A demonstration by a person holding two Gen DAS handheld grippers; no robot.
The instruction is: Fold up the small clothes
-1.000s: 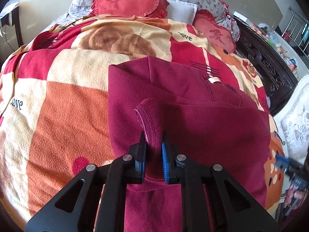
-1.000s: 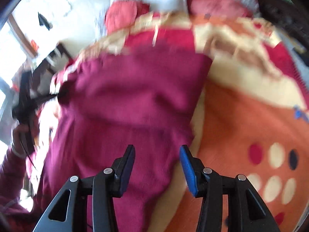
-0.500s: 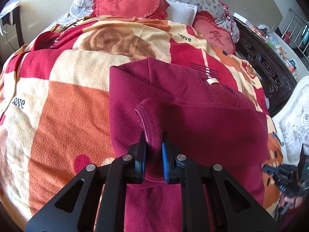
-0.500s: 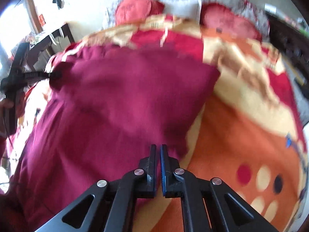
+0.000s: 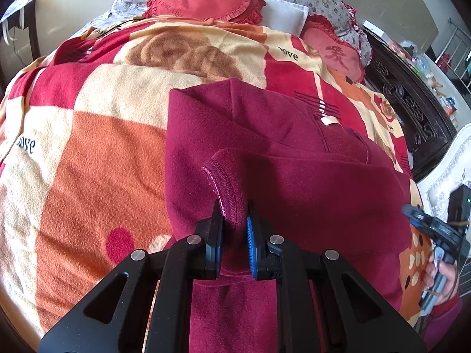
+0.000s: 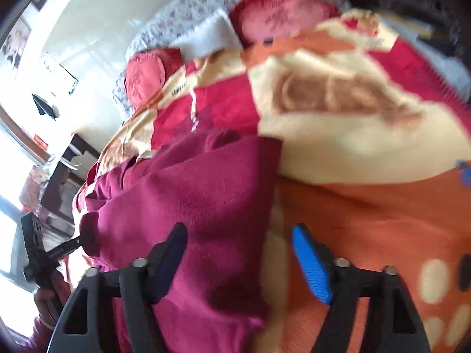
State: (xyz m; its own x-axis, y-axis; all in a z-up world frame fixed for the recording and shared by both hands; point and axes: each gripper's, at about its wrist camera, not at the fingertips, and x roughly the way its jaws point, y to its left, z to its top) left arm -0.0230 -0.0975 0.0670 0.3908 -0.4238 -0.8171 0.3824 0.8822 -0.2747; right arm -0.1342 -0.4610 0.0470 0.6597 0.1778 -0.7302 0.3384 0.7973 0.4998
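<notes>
A fuzzy maroon fleece garment lies folded on the plush patterned blanket, ahead of both claws. The left claw pinches its stitched cuff. The right claw is opening, straddling the garment's edge, pads apart from the cloth.

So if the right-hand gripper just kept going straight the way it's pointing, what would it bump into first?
Most likely the maroon garment, near its right edge. The right gripper is opening with nothing pinched, tilted down at the bed; the cloth's edge runs between its fingers, the blanket just beside. Blur makes depth uncertain.
</notes>
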